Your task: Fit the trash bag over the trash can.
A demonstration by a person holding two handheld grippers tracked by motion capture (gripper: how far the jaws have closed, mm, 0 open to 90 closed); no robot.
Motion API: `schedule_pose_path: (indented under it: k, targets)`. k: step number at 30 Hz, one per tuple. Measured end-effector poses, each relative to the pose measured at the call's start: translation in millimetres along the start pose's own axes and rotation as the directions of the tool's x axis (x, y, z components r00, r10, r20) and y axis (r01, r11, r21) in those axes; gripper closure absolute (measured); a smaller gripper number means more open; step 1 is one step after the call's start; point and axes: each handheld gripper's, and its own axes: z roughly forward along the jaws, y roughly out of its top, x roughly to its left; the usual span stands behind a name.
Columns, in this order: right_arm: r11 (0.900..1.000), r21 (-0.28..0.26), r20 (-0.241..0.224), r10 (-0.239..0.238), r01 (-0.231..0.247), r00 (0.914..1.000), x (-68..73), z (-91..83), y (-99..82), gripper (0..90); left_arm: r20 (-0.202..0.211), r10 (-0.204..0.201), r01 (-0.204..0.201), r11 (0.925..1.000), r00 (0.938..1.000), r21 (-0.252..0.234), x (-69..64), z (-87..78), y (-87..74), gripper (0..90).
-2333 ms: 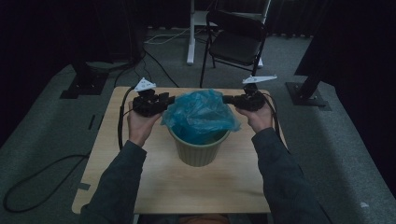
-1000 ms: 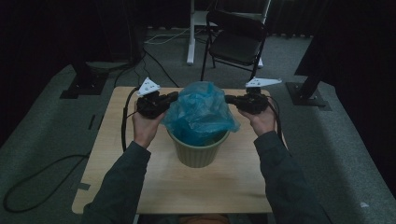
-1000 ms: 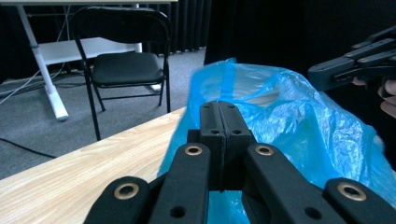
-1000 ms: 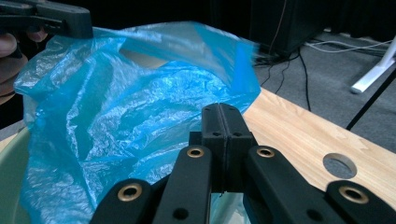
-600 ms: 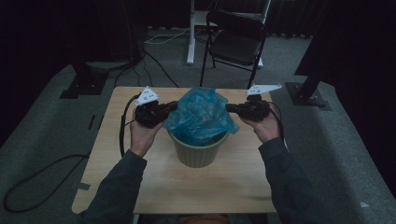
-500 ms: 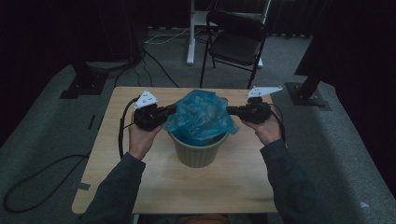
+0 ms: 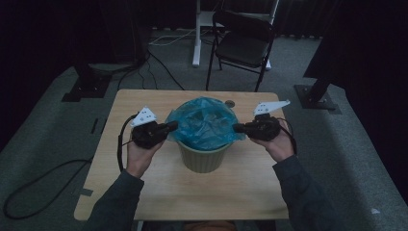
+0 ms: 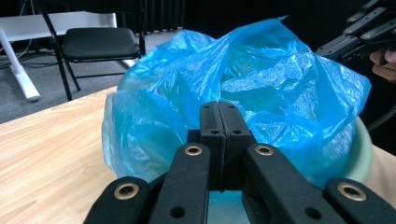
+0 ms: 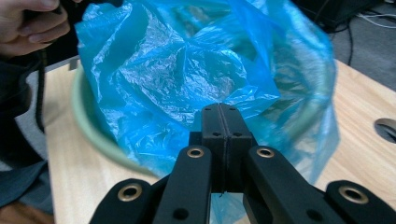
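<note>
So the setup is a light wooden table sitting on grey carpet in a pretty dark room, with black curtains all around the back. Behind the table there's a black folding chair and the white leg of some desk or stand, plus cables trailing over the floor and dark stand bases on either side. The table has a small round hole near its far edge. In the middle of the table stands a pale green bin with a blue plastic bag in it, the bag's edge bunched up over the rim. The left gripper is at the bag's left side and the right gripper at its right side, both jaws pressed tight together. In each gripper view the closed jaws sit right against the blue plastic, and I think each has a bit of the bag's edge pinched, though the actual pinch is hidden behind the jaws, so I can't say for certain.
</note>
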Motion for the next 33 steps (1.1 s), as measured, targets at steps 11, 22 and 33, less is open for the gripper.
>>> schedule_pose_path:
  k: [11,22,33]
  targets:
    - [0.9999,0.016,-0.034,0.004,-0.003,0.9994,7.1,-2.3,-15.9,90.0,0.018,-0.024,0.023,0.9996,0.9996,0.017,0.1,-5.3,-17.9,89.5]
    - [0.9993,0.035,-0.069,-0.013,0.016,0.9975,17.6,-0.3,-27.9,90.0,0.021,-0.018,0.017,0.9996,0.9996,0.023,-8.0,-11.2,-31.9,89.4]
    - [0.9987,0.049,-0.103,-0.011,0.016,0.9946,20.2,2.4,-34.8,90.0,0.039,-0.034,0.033,0.9992,0.9987,0.025,-12.6,-10.7,-42.0,89.5]
